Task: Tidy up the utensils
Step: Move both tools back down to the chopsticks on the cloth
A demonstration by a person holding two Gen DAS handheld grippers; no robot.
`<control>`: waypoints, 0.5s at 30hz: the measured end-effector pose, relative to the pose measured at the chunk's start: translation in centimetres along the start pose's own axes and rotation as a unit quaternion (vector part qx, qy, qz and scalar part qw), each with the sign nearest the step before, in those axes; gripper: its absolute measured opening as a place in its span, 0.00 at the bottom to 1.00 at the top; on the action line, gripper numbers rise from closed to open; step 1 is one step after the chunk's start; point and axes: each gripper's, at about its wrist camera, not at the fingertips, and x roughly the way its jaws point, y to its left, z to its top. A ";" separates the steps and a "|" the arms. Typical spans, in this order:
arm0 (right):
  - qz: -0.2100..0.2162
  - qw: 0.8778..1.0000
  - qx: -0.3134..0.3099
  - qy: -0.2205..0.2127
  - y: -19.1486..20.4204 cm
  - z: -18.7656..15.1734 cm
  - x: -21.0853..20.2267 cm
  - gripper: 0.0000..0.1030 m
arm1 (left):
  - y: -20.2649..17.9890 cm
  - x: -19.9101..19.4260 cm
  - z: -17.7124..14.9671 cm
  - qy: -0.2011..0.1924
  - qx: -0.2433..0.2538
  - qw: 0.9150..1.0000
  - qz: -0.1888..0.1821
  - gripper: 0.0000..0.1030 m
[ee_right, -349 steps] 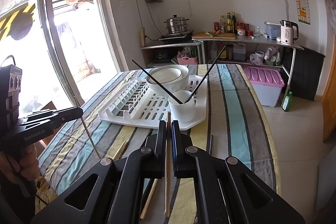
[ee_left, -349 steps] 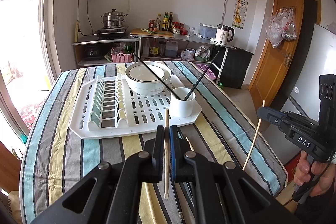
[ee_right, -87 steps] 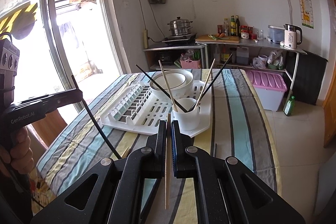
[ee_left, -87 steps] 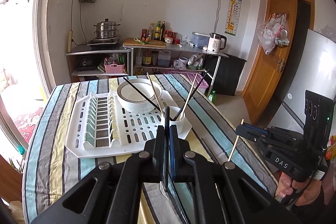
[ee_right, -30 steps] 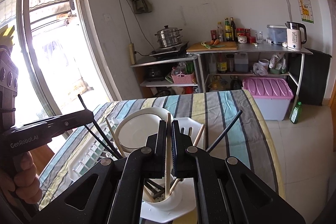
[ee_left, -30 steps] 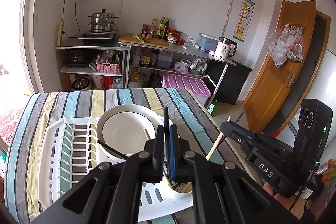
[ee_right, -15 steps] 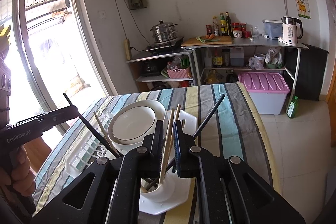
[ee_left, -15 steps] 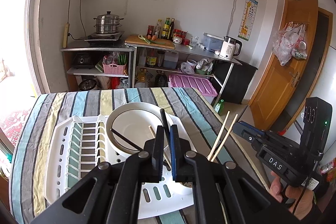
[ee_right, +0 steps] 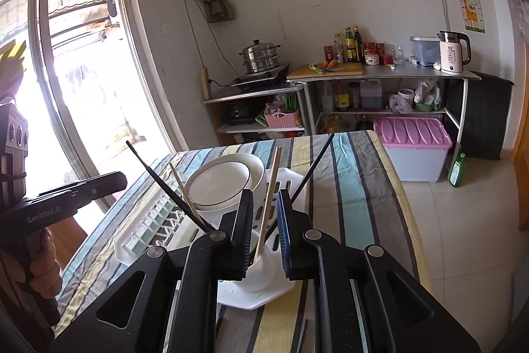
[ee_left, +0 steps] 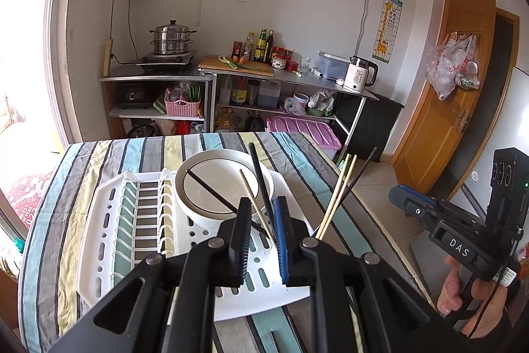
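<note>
Chopsticks [ee_right: 268, 204] stand loose in the white cup [ee_right: 261, 270]; light, stiff, slippery, so we would pinch mid-shaft. Left gripper [ee_left: 261, 240] is opening, right gripper [ee_right: 264, 237] stands apart; both clamp nothing.

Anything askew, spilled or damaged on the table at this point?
Nothing spilled or broken. The chopsticks lean at mixed angles in the white cup on the drying rack, fanned out rather than bundled. One dark chopstick lies loose on the striped tablecloth.

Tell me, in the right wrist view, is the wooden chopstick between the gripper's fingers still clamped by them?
No, the right gripper stands open and the wooden chopstick leans free in the white cup, touching neither pad.
</note>
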 end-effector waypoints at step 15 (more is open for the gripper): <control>0.022 1.000 -0.001 -0.004 1.5 -5.7 -6.5 0.14 | -0.9 -5.4 -7.9 0.003 0.026 1.000 0.012 0.15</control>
